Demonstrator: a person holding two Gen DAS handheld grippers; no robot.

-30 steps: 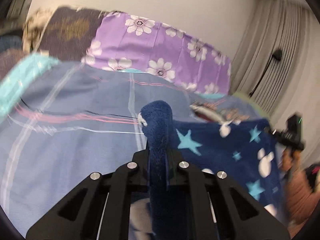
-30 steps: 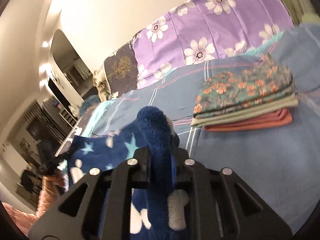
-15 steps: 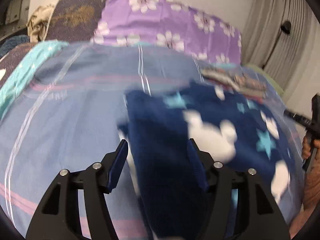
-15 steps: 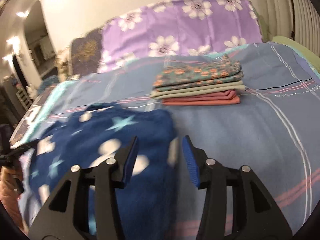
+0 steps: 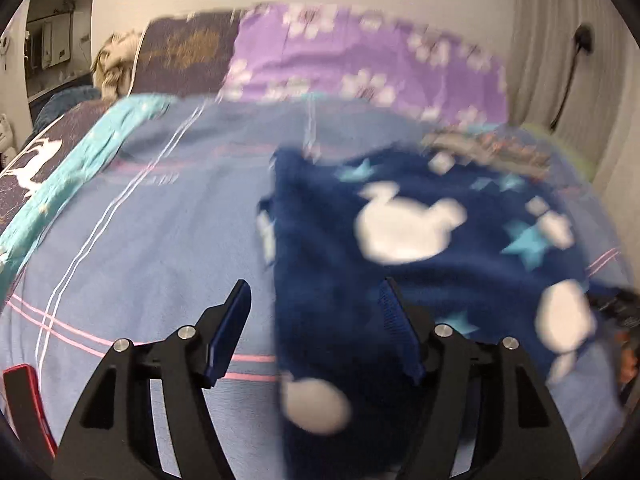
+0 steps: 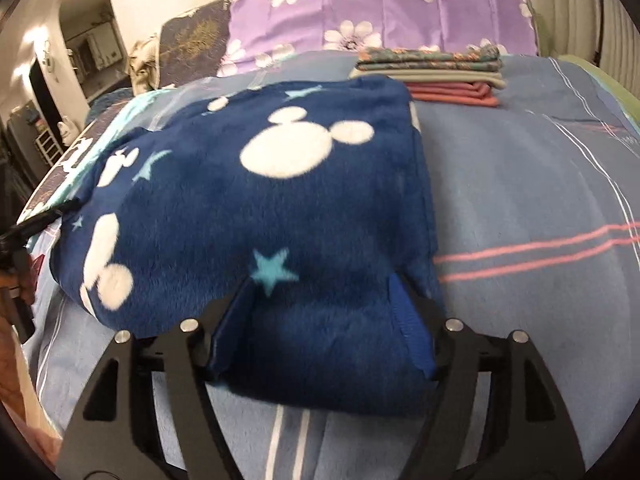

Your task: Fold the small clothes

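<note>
Right wrist view puts the navy fleece garment [image 6: 256, 200] directly ahead of me: it lies on the blue striped bedsheet [image 6: 520, 184], spread from my fingers away toward the pillows, its right edge running roughly straight along the line I point. Its near hem sits between the pads of my right gripper [image 6: 320, 320], but those pads have just been spreading and I read them as released, the cloth lying loose in the gap rather than pinched. In the left wrist view the same garment [image 5: 420, 248] lies ahead and to the right, its left edge passing between the fingers of my left gripper [image 5: 316, 328], whose jaws have also just been opening and grip nothing; that picture is blurred. So each hand sits at one near corner, with the garment's width lying between them. The next fold, I judge, turns on that width and either hand is equally close. Beyond the far right corner sits a stack of folded clothes [image 6: 432, 76], near but apart, before the purple floral pillow [image 6: 380, 4].
</note>
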